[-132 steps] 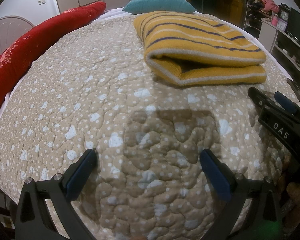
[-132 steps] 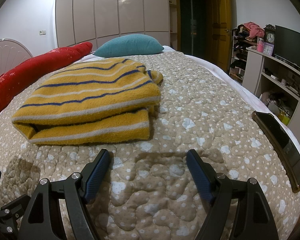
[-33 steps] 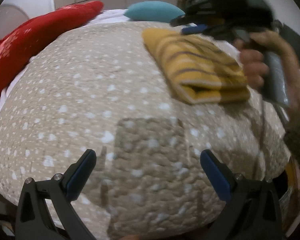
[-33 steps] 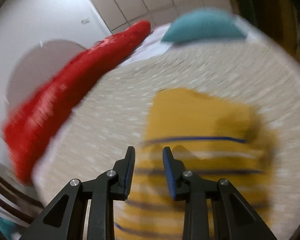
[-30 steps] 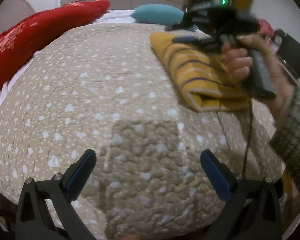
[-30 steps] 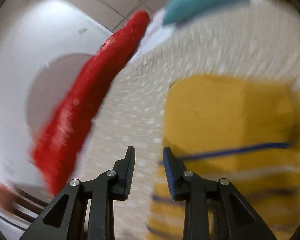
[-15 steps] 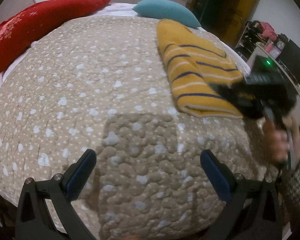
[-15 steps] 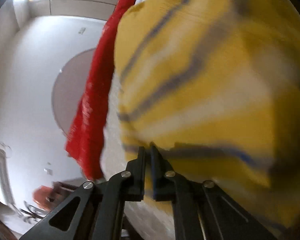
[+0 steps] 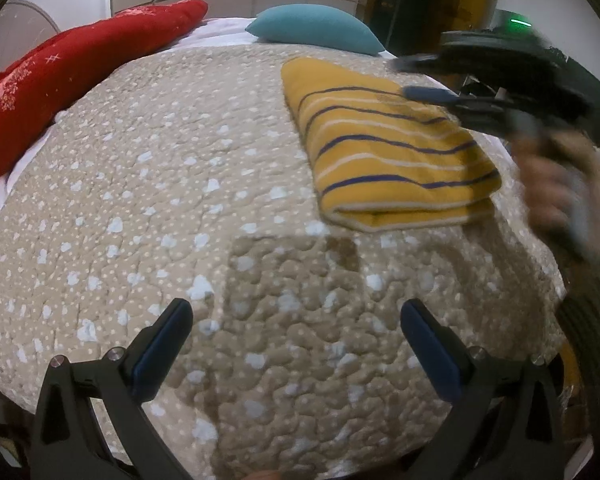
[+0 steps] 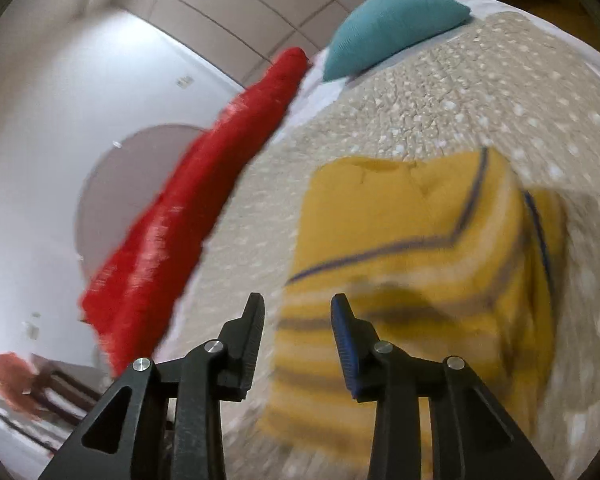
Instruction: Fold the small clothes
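Your left hand-held gripper (image 9: 296, 336) hovers low over the near part of the bed (image 9: 148, 184), its blue-padded fingers (image 9: 162, 346) spread wide with nothing between them but the beige quilt with pale spots. The folded yellow sweater (image 9: 384, 148) with navy and white stripes lies flat on the quilt toward the right side of the bed, well ahead of that gripper and apart from it, its rounded fold edge facing you. Your right hand-held gripper (image 9: 428, 80) reaches in from the right, blurred, above the far right part of the sweater — from the left wrist view you cannot tell whether it touches the cloth. From the right wrist view, that gripper (image 10: 297, 320) has its fingers (image 10: 344, 340) parted by a narrow gap and closed on nothing, tilted so the room leans; the sweater (image 10: 420, 240) sits just beyond and under the tips, its stripes smeared by motion blur. At the head of the bed a teal pillow (image 9: 316, 28) rests behind the sweater, and a long red bolster (image 9: 64, 76) with white snowflake marks runs along the left edge. Your right hand (image 9: 552, 184) on the grip shows only as a blur at the right margin of the left wrist view.
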Demonstrator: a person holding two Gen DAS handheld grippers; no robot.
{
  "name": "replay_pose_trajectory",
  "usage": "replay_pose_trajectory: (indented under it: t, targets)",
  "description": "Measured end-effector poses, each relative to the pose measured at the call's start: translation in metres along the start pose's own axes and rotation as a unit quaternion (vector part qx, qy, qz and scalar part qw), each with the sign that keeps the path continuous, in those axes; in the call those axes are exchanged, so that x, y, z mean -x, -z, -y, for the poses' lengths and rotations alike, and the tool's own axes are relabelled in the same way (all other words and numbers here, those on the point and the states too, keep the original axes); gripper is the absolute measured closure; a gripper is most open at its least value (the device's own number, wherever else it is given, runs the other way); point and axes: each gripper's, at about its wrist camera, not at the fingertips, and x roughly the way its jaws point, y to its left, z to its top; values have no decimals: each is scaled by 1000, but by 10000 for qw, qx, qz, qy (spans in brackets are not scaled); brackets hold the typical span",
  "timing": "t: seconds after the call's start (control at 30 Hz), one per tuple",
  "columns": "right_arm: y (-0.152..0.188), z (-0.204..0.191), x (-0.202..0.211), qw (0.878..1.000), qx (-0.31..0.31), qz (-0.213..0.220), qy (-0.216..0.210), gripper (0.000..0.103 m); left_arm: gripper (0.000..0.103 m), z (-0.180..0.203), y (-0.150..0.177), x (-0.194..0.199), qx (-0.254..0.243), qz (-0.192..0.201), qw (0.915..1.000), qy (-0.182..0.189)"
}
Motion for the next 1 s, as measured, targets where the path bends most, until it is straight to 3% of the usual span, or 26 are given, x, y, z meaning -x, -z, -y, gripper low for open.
replay_pose_trajectory:
  t: [0.03, 0.1, 0.13, 0.23, 0.3, 0.33, 0.4, 0.47, 0.5, 0.67, 0.83, 0.93, 1.0]
  targets:
    - [-9, 5, -18, 9995, 40, -83, 294, 65, 0, 0, 1, 1, -1, -14, 10000, -80]
    - [-22, 25, -44, 9969, 109, -99, 778, 80, 0, -2, 2, 5, 37, -65, 9997, -215]
    - [-30, 34, -55, 9941, 46, 29, 1079, 103, 0, -3, 2, 7, 46, -70, 9997, -251]
    - [-34, 65, -36, 9923, -628, 402, 994, 103, 0, -5, 5, 14, -30, -40, 9989, -459]
    - [-26, 71, -14, 9884, -766, 550, 1188, 103, 0, -3, 7, 14, -87, -38, 9984, -565]
    - [-18, 65, -2, 9872, -691, 584, 1311, 100, 0, -2, 7, 11, -109, -53, 9983, -571]
    - [2, 42, 21, 9835, -271, 623, 1677, 83, 0, 5, 5, 6, -164, -87, 9984, -529]
    - [32, 13, 45, 9751, 231, 788, 2060, 44, 0, 15, 0, 0, -274, -84, 9982, -520]
    - [43, 1, 53, 9722, 344, 885, 2141, 41, 0, 22, -3, -2, -363, -69, 9979, -525]
    - [108, -12, 84, 9576, 641, 1238, 2519, 41, 0, 54, -36, -12, -671, 110, 9973, -275]
    - [137, 8, 76, 9601, 261, 1231, 2496, 41, 0, 69, -81, -43, -764, 417, 9956, -342]
    - [146, 18, 65, 9603, 171, 1212, 2508, 41, 0, 64, -83, -92, -867, -323, 9925, -800]
    - [149, 17, 64, 9585, 291, 1267, 2537, 41, 0, 53, -70, -101, -586, -542, 9956, -491]
